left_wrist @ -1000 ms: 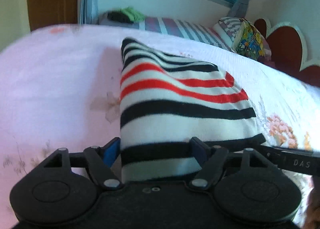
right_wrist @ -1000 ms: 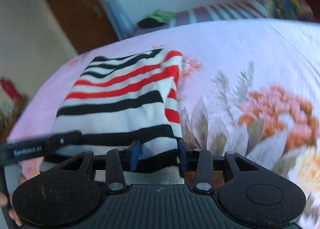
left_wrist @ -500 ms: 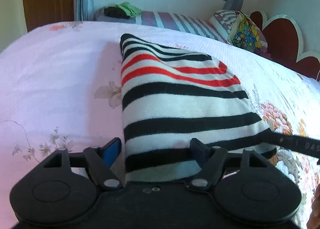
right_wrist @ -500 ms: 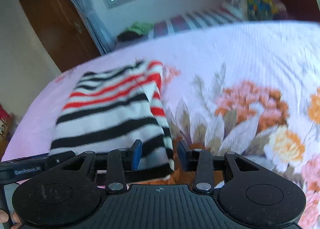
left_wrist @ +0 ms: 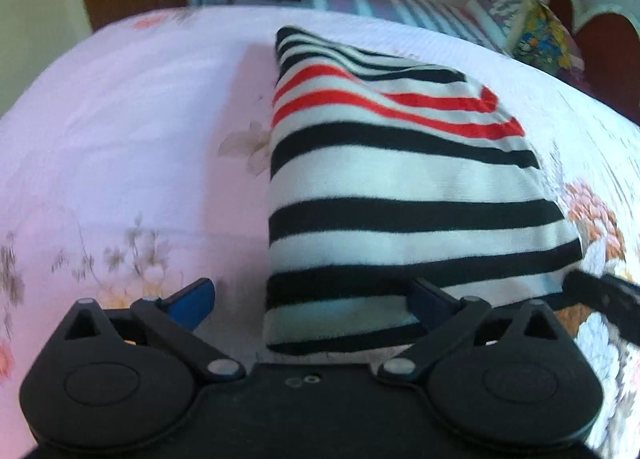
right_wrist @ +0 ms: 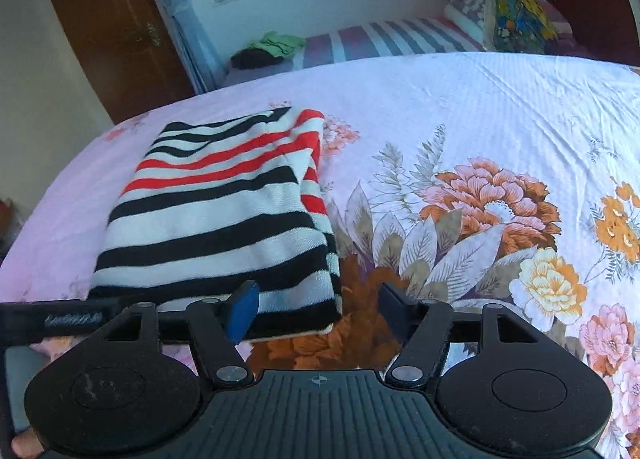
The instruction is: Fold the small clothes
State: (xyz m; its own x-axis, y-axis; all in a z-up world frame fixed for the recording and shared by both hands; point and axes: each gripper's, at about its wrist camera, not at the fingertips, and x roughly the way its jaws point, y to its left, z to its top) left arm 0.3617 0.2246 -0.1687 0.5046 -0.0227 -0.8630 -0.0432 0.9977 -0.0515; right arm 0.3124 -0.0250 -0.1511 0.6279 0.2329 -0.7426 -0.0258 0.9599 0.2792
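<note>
Just beyond both tools lies the folded black, white and red striped knit garment (left_wrist: 400, 195), long axis pointing away; left tool (left_wrist: 310, 295) and right tool (right_wrist: 318, 305) are opening, releasing its near hem.

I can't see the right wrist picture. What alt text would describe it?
A folded black, white and red striped garment lies on a floral bedsheet. The right gripper, jaws opening, straddles its near corner without pressing it. Behind are a window and a wooden door.

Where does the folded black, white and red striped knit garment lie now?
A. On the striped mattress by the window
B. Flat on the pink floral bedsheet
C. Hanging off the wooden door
B: the folded black, white and red striped knit garment rests on the pink floral bedsheet.
</note>
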